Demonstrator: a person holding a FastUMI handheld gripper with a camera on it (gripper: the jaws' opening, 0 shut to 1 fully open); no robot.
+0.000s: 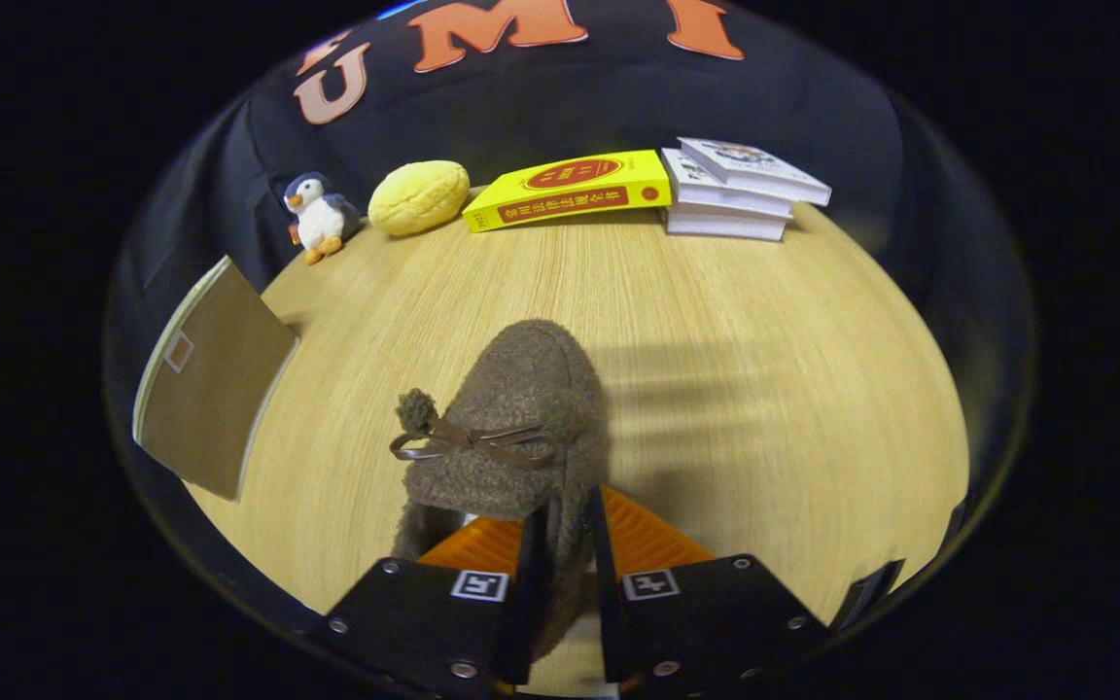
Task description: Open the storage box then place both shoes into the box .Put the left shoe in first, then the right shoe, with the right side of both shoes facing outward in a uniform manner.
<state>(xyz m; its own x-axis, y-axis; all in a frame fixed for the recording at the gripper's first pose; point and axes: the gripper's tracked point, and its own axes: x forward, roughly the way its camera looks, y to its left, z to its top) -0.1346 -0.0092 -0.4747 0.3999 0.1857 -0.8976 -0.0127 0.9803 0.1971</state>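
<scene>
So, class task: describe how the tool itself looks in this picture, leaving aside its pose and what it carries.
The tool has two black block-shaped bodies with screws, each carrying a small square black-and-white marker. Two narrow fingers run forward from them, and ribbed surfaces sit beside them.

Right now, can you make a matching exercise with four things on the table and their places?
Things:
1. brown fuzzy shoe
2. penguin toy
3. yellow book
4. storage box lid

Places:
A. leaning on the stack of white books
B. beside the yellow bun-shaped cushion
C. its side wall pinched by the gripper
D. open, at the table's side edge

Pairs: 1-C, 2-B, 3-A, 4-D
</scene>
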